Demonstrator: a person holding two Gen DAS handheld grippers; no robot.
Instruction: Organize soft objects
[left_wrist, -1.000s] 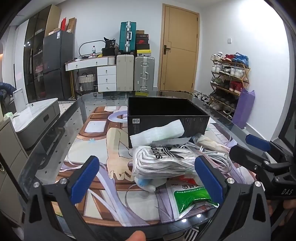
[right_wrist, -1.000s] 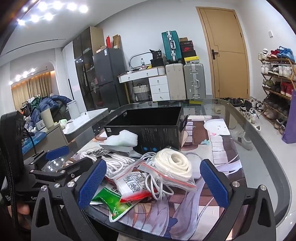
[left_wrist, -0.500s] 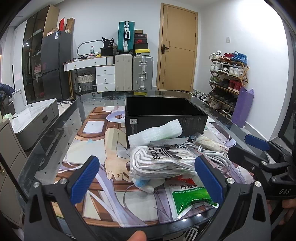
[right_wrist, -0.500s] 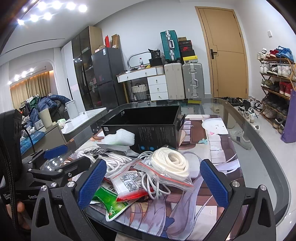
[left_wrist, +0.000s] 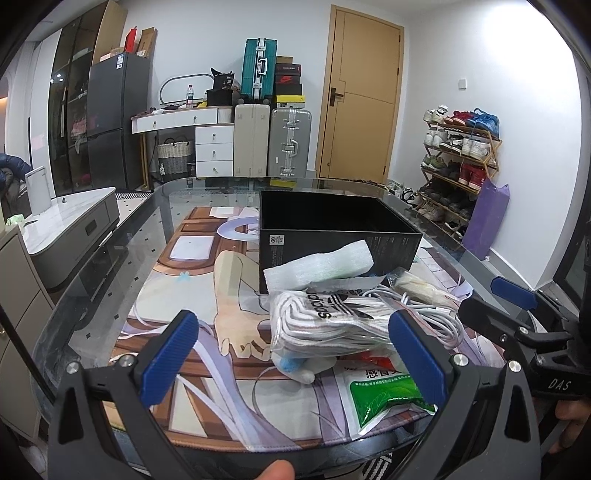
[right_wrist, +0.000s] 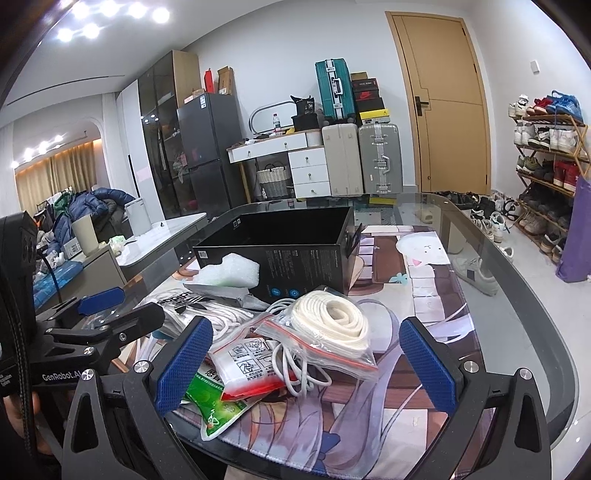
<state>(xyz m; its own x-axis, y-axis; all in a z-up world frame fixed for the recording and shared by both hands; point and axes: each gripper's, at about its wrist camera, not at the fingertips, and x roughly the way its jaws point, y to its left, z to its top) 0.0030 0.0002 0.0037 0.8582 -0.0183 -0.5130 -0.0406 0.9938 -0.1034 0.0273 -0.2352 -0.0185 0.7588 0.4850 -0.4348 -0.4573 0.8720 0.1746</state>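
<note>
With both our left claw (left_wrist: 295, 354) and right claw (right_wrist: 304, 363) spread wide and empty over the pile heaped before the black box (left_wrist: 334, 236) on the tabletop (left_wrist: 110, 266), we judge the loose white cable (right_wrist: 295, 369) could snag and drag the bagged rope (right_wrist: 328, 328) off.

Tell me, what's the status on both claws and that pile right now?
Left gripper open, empty. Right gripper open, empty. Pile of bagged socks, rope, foam untouched before the empty black box. Nothing in the way.
</note>
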